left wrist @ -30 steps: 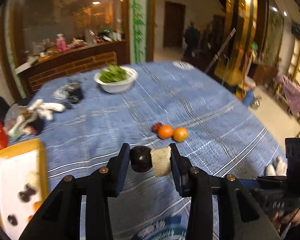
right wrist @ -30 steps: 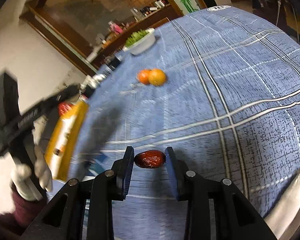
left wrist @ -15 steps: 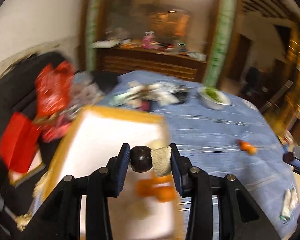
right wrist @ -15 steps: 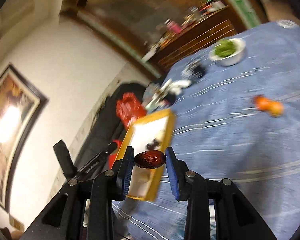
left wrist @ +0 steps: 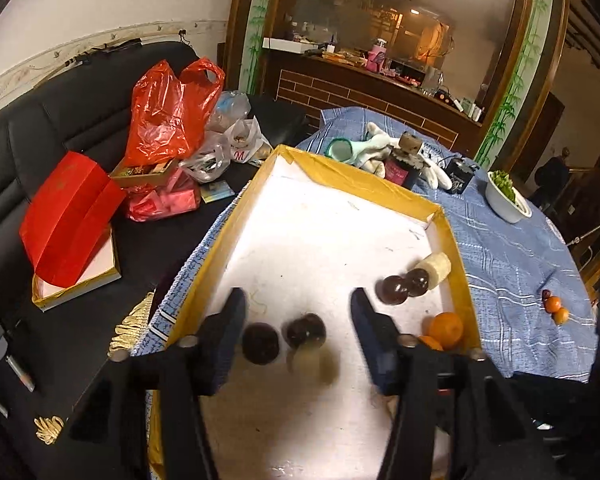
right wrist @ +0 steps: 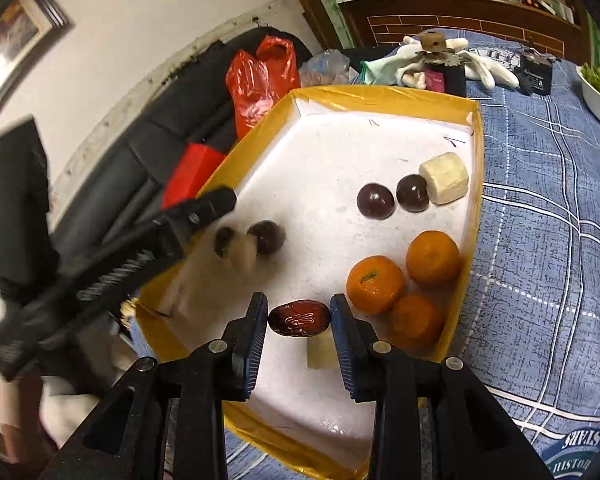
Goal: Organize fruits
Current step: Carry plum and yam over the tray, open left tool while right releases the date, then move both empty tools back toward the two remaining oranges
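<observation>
**Carried from open cloth to the box, one load dropping**

Swung off the blue tablecloth [left wrist: 512,248] and brought over the yellow-rimmed box [left wrist: 360,178] since a second ago, both grippers. Seen at the left gripper [left wrist: 298,320]: jaws opening, pads clear, nothing clamped any more; just below them, blurred in mid-fall, a dark round fruit [left wrist: 305,330] with a pale chunk [left wrist: 312,360], beside another dark fruit [left wrist: 261,343] lying on the white floor of the box. Clenched by the right gripper [right wrist: 299,318]: a glossy red date [right wrist: 299,318], pads touching both ends though the jaws are starting to part, poised above the near end of the box, close to three mandarins [right wrist: 374,285]. Already resting farther back: two dark fruits [right wrist: 375,201] touching a banana piece [right wrist: 444,178]. Left out on the cloth, well apart from the box: a small cluster of two orange fruits and a red one [left wrist: 554,306]. Judged well along, with the date's release probably next and that far cluster still to fetch.
</observation>
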Demonstrator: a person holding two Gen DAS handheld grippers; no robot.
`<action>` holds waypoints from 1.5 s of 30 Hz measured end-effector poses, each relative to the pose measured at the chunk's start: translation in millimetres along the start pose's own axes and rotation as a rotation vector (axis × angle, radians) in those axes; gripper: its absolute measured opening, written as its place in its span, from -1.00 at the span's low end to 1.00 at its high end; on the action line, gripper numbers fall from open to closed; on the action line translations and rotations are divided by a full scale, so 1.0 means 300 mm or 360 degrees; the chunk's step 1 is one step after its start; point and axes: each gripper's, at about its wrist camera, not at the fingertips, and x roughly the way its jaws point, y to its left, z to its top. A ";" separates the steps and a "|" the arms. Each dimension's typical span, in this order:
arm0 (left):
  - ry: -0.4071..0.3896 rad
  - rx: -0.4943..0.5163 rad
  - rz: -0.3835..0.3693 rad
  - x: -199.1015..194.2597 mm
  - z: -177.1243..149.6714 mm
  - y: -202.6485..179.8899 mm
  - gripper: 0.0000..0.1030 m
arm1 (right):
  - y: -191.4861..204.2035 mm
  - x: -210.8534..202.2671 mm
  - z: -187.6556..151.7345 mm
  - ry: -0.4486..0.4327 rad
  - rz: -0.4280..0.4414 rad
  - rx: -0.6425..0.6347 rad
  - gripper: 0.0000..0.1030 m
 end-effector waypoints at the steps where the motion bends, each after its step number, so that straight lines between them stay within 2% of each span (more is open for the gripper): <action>1: -0.0014 0.0003 -0.0006 -0.008 -0.001 0.001 0.23 | 0.002 -0.008 0.003 -0.0015 -0.0005 -0.0011 -0.16; 3: -0.0055 0.0010 -0.0028 -0.040 0.006 -0.015 0.30 | 0.000 -0.036 0.001 -0.0051 -0.0010 -0.0015 -0.01; 7: -0.0146 0.0032 -0.0151 -0.138 0.021 -0.074 0.53 | -0.043 -0.149 -0.003 -0.0171 -0.0033 0.0038 -0.01; 9: -0.0211 0.0076 -0.0239 -0.206 0.020 -0.120 0.71 | -0.066 -0.227 -0.025 -0.0235 -0.0084 0.0060 -0.01; 12: -0.0244 0.0171 -0.0415 -0.303 0.018 -0.207 0.73 | -0.119 -0.363 -0.080 -0.0318 -0.0172 0.0110 -0.01; 13: -0.0247 0.0219 -0.0491 -0.345 0.018 -0.245 0.73 | -0.148 -0.416 -0.102 -0.0344 -0.0217 0.0132 -0.01; 16: -0.0290 0.0348 -0.0624 -0.468 0.020 -0.328 0.73 | -0.212 -0.591 -0.167 -0.0382 -0.0369 0.0163 -0.01; 20: -0.0372 0.0470 -0.0767 -0.667 0.070 -0.387 0.73 | -0.278 -0.905 -0.206 -0.0489 -0.0708 0.0152 -0.02; 23: -0.0447 0.0557 -0.0774 -0.811 0.139 -0.417 0.73 | -0.271 -1.200 -0.214 -0.0631 -0.1015 0.0120 -0.02; 27: -0.0504 0.0634 -0.0691 -1.002 0.260 -0.474 0.73 | -0.171 -1.549 -0.173 -0.0759 -0.1395 0.0010 0.01; 29: -0.0573 0.0713 -0.0609 -1.115 0.334 -0.524 0.77 | -0.111 -1.704 -0.144 -0.0831 -0.1537 -0.0043 0.16; 31: -0.0623 0.0731 -0.0555 -1.178 0.386 -0.552 0.86 | -0.059 -1.832 -0.119 -0.0916 -0.1633 -0.0072 0.39; 32: -0.0644 0.0722 -0.0538 -1.203 0.410 -0.563 0.96 | -0.042 -1.889 -0.111 -0.0960 -0.1673 -0.0069 0.45; 33: -0.0655 0.0712 -0.0531 -1.218 0.423 -0.572 1.00 | -0.036 -1.922 -0.111 -0.0986 -0.1673 -0.0062 0.55; 35: -0.0660 0.0696 -0.0564 -1.208 0.422 -0.586 1.00 | -0.052 -1.949 -0.122 -0.1031 -0.1593 -0.0026 0.60; 37: -0.0617 0.0675 -0.0623 -1.146 0.386 -0.599 1.00 | -0.115 -1.901 -0.159 -0.1038 -0.1451 0.0027 0.64; 39: -0.0493 0.0689 -0.0710 -1.029 0.325 -0.635 1.00 | -0.200 -1.814 -0.193 -0.0970 -0.1321 0.0074 0.64; 41: -0.0339 0.0677 -0.0793 -0.888 0.266 -0.680 1.00 | -0.333 -1.648 -0.213 -0.0847 -0.1178 0.0151 0.64; 44: -0.0033 0.0595 -0.0927 -0.612 0.192 -0.771 1.00 | -0.505 -1.422 -0.229 -0.0718 -0.0994 0.0250 0.63; 45: 0.0038 0.0572 -0.0933 -0.536 0.175 -0.800 1.00 | -0.565 -1.340 -0.227 -0.0664 -0.0924 0.0302 0.58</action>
